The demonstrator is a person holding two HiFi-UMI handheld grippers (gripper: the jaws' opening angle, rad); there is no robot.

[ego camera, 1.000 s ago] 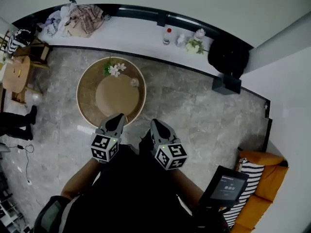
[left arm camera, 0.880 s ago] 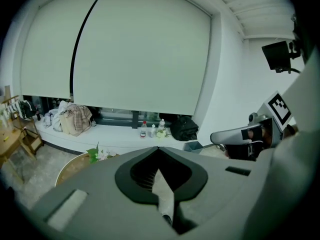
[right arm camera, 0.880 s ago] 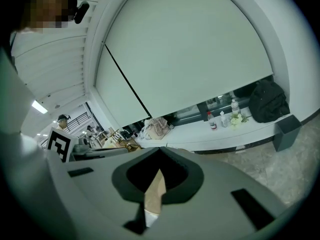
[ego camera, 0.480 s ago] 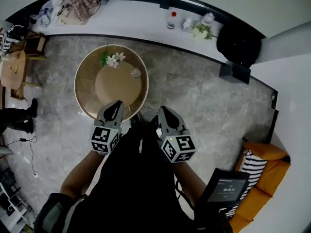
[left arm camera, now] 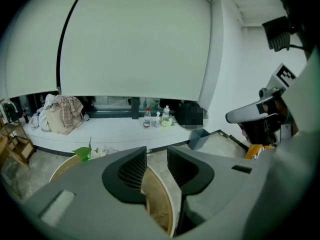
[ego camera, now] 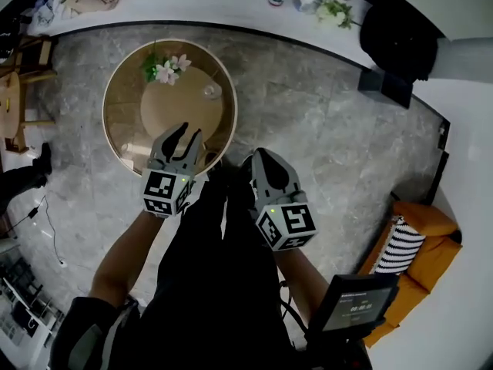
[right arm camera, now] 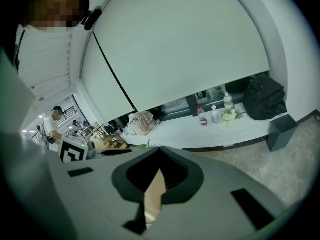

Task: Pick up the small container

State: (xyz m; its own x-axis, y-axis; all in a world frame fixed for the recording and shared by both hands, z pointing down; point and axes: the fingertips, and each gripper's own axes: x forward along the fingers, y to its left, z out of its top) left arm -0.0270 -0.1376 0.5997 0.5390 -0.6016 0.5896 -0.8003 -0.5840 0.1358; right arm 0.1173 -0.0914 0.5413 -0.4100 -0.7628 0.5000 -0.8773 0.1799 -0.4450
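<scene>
**L gripper (ego camera: 185, 136) part-open, R gripper (ego camera: 258, 160) closed: pick not yet made**

L gripper: my jaws have just been opening and stand a little apart, with nothing between them. In the left gripper view only the rim of the round tan wooden table (ego camera: 115, 133) shows through the gap. The gripper hangs over the table's near edge, angled down and across toward the small clear glass container (ego camera: 209, 91). That container sits upright on the far right part of the top, near the white flowers with green leaves (ego camera: 164, 70) but apart from them.

Judgement: gap readied early so the jaws can straddle the container on arrival; may need widening.

R gripper: jaws together, empty, held off the table's right side over the grey stone floor (ego camera: 323, 145). Prob. parked clear so it doesn't crowd the approach.

Container not visible in either gripper view.
</scene>
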